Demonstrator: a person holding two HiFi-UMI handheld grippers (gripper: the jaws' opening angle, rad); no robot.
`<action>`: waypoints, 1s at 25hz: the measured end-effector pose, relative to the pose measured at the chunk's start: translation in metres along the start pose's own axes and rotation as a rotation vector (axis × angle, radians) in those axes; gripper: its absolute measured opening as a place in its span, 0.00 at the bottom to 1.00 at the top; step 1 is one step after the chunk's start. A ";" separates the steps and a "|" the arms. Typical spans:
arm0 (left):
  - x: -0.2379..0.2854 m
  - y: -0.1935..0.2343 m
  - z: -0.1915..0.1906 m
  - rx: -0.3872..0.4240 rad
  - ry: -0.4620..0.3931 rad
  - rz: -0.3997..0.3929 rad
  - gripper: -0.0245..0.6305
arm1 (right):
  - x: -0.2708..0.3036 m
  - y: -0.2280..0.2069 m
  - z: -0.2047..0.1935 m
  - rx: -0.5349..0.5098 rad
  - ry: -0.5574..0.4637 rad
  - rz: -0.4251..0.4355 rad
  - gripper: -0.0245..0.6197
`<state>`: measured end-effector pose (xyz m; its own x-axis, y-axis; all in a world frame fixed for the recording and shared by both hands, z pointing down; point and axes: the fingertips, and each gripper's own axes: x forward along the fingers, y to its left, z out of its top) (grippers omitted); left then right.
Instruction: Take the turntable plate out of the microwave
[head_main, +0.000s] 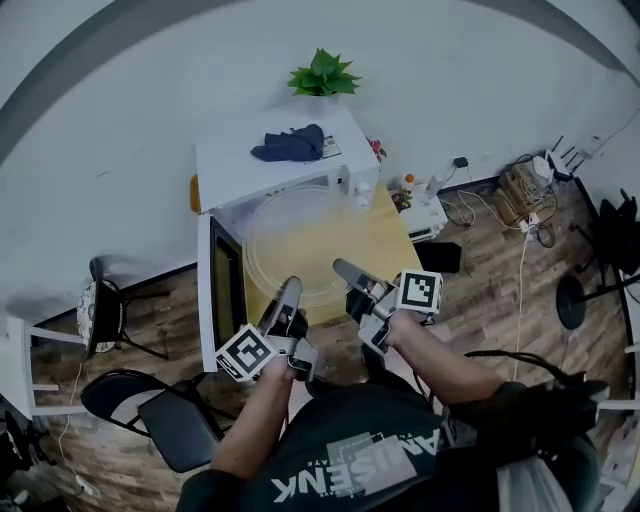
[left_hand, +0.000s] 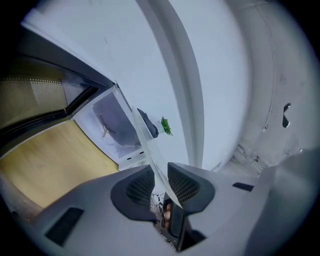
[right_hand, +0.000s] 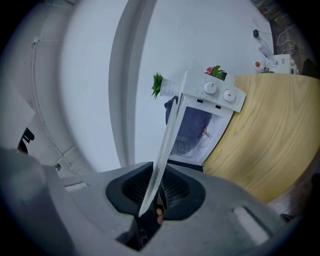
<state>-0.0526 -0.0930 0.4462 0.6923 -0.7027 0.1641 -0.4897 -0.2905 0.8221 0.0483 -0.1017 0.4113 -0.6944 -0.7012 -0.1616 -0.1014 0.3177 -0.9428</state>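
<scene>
Clear glass, the turntable plate (head_main: 300, 245) hangs in the air in front of the open white microwave (head_main: 270, 165), above the pale wooden worktop (head_main: 390, 250), and looks already out of the cavity. The left tongs (head_main: 288, 292) clench its near rim on one side and the right tongs (head_main: 347, 268) clench the rim on the other. Each gripper view shows the thin glass edge pinched between ribbed faces. To do this step well, both hands should probably travel together at one height and keep the plate level, since a twist between two grips on the rim could let the glass slip or strain it. The microwave door (head_main: 222, 290) stands swung open at the left, just beside the left tongs, so its edge is the nearest thing to knock. The bare worktop to the right of the plate offers open room for setting it down. A dark cloth (head_main: 290, 145) lies on the microwave's top, well apart. A black chair (head_main: 165, 410) stands on the floor at lower left.
</scene>
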 end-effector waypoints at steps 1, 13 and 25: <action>-0.003 -0.002 0.004 0.027 -0.005 0.022 0.17 | 0.003 0.006 0.002 -0.010 0.016 0.024 0.12; -0.004 -0.064 0.019 -0.247 -0.178 -0.088 0.16 | 0.011 0.022 0.009 0.046 0.159 0.004 0.13; 0.001 -0.068 0.023 -0.239 -0.189 -0.098 0.15 | 0.012 0.021 0.015 0.046 0.172 0.004 0.13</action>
<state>-0.0307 -0.0890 0.3776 0.6083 -0.7937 -0.0077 -0.2721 -0.2176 0.9374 0.0481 -0.1129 0.3851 -0.8065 -0.5795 -0.1169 -0.0682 0.2876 -0.9553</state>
